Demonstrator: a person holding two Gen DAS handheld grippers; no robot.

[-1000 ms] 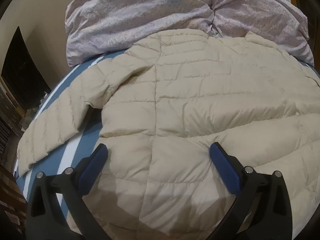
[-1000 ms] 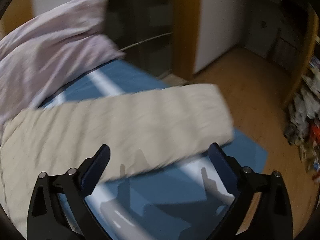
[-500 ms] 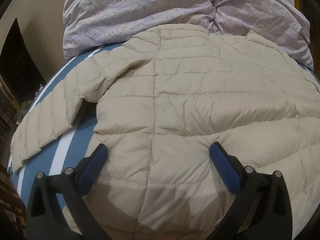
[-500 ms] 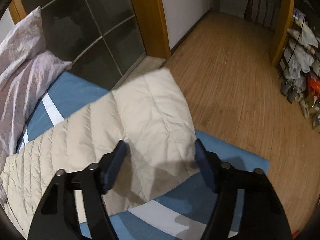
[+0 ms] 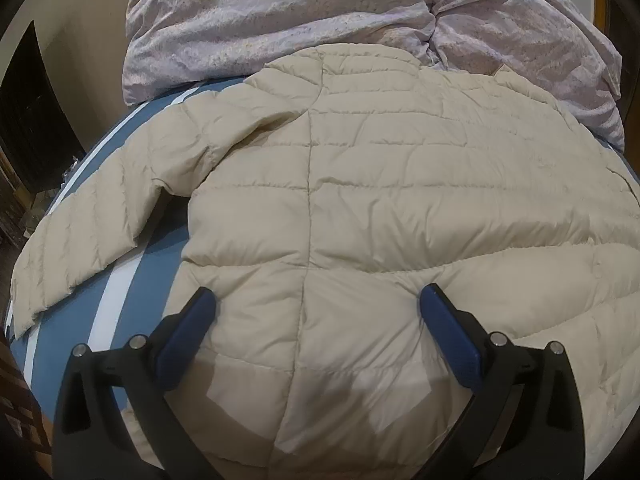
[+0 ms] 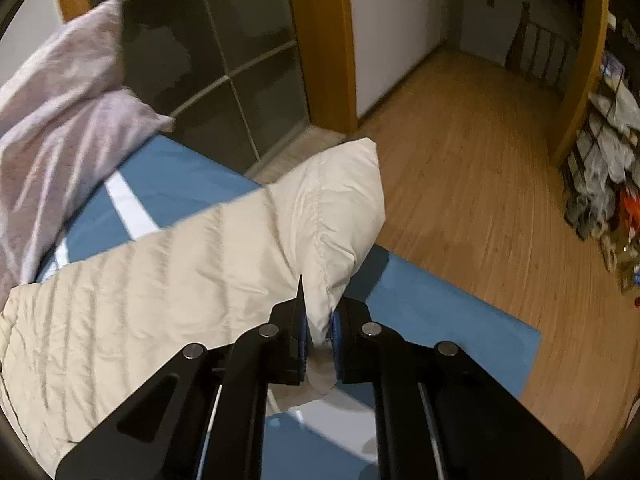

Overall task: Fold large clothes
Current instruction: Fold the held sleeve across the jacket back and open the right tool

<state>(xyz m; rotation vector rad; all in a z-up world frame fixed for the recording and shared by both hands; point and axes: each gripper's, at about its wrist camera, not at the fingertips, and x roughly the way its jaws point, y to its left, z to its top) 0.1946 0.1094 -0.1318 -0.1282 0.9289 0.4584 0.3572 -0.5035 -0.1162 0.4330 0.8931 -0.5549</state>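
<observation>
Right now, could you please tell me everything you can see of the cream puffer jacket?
The cream puffer jacket is quilted in horizontal bands, looks soft and down-filled, and lies spread flat on the blue, white-striped bed cover, its top edge against the lilac duvet. One sleeve stretches out sideways. The right gripper is shut on the other sleeve's cuff, at the bed's edge. The left gripper hovers open over its lower part.

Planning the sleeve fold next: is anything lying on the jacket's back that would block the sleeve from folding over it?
Nothing visible does. The right claw is shut on the sleeve, and the jacket back lies bare; the lilac duvet sits beyond the collar.
</observation>
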